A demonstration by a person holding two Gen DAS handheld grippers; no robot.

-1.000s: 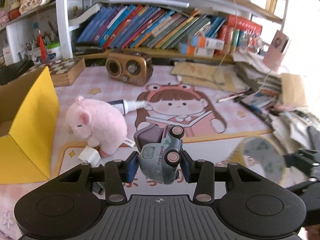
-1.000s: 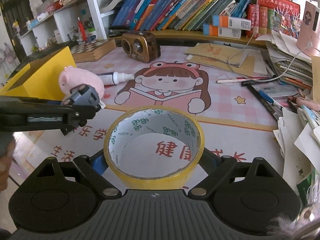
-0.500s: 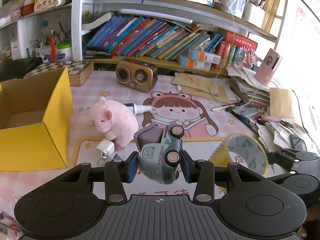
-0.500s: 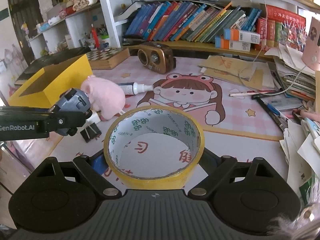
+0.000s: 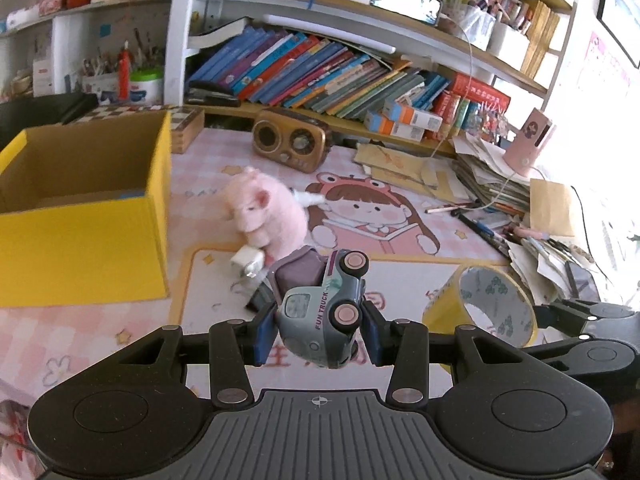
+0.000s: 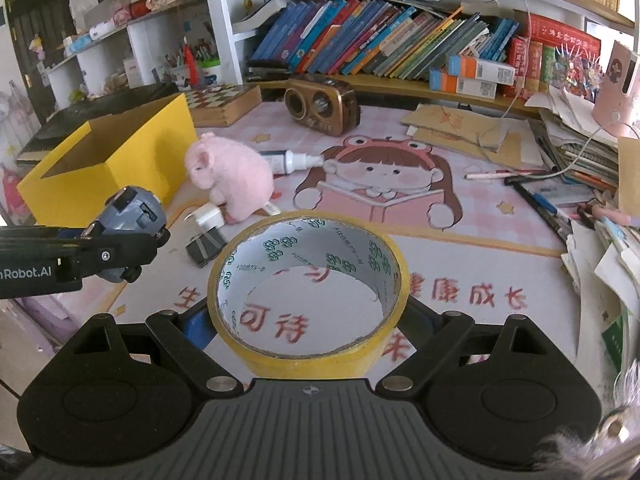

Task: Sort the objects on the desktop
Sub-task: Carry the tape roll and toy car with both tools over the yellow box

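The left gripper (image 5: 319,332) pinches a tilted toy truck (image 5: 322,312); it may slip out. The right gripper (image 6: 308,320) clamps a yellow tape roll (image 6: 308,292) wide, which could deform before reaching the yellow box (image 5: 80,216) ahead-left.

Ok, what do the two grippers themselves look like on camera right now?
Both are matte black. Each has a ribbed grey centre plate with a small crosshair mark, flanked by rounded black housings with circular discs. Silver pivot screws join black linkage bars to blue-padded fingers. The left gripper, seen side-on from the right wrist view, carries white "Robot.AI" lettering. The right gripper matches it. No cables or sleeves show.
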